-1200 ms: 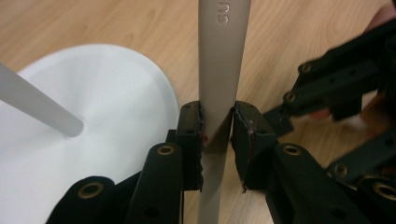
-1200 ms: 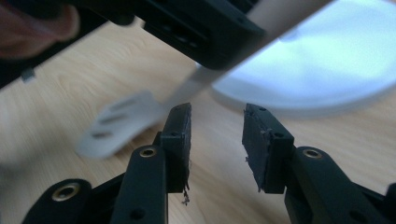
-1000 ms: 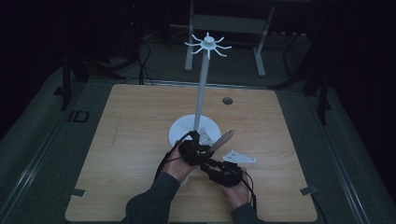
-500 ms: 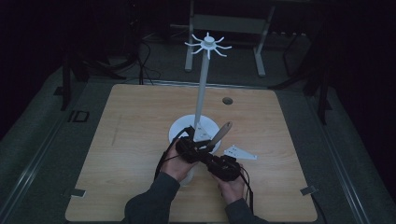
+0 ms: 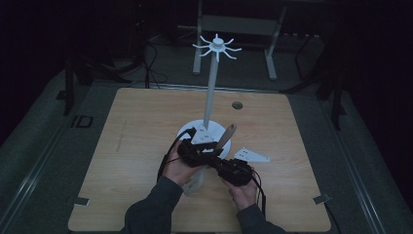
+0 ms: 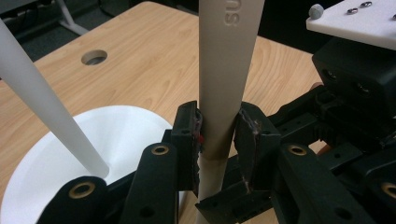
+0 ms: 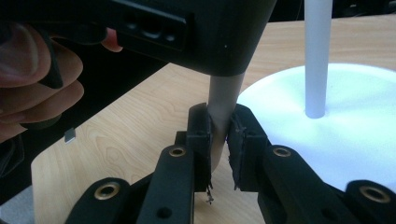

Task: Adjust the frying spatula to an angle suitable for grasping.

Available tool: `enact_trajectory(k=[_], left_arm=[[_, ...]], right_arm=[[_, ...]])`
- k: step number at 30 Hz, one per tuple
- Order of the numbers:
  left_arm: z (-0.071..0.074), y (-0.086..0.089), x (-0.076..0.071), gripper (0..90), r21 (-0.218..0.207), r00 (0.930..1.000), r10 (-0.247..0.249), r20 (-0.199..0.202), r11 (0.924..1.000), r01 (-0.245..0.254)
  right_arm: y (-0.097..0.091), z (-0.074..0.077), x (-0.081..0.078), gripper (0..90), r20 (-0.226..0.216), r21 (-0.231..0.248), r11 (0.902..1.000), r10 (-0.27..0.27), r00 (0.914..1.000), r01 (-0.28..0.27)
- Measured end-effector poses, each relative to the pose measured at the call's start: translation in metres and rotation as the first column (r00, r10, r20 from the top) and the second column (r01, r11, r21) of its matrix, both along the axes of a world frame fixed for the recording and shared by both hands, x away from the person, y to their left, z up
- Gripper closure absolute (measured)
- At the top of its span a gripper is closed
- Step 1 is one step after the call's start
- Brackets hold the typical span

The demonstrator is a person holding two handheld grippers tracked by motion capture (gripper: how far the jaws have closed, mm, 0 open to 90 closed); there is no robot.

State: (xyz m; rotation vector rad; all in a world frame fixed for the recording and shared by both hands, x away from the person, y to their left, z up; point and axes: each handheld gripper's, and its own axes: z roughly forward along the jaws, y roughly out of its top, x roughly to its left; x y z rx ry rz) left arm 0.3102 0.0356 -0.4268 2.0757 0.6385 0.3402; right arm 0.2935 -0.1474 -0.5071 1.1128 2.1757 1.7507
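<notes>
Beige and flat, the spatula handle stands between my left gripper jaws, which are clenched on its lower shaft, its long axis running up and away from them toward the embossed end. My right gripper jaws pinch the same handle lower down, so both hands hold one stick just beside the white stand base on the worktop. I judge the next move turns on which grip lets go first.

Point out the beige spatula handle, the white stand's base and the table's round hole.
spatula handle (image 6: 227, 60), left gripper view, embossed flat face.
stand's base (image 7: 359, 126), right gripper view, bare top surface.
round hole (image 5: 237, 105), high view, centre.
</notes>
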Motion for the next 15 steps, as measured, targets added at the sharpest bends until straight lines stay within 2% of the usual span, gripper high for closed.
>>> enact_trajectory(k=[8,15], left_arm=[[0.006,0.005,0.0,71.5,-0.036,0.9997,-0.02,0.014,0.9991,0.021],[0.01,0.009,-0.001,72.3,-0.073,0.9984,-0.051,0.024,0.9959,0.052]], right_arm=[[-0.005,0.012,0.003,80.1,0.031,-0.043,0.9979,0.049,0.9983,-0.048],[-0.008,0.02,0.005,80.1,0.053,-0.053,0.9942,0.096,0.994,-0.093]])
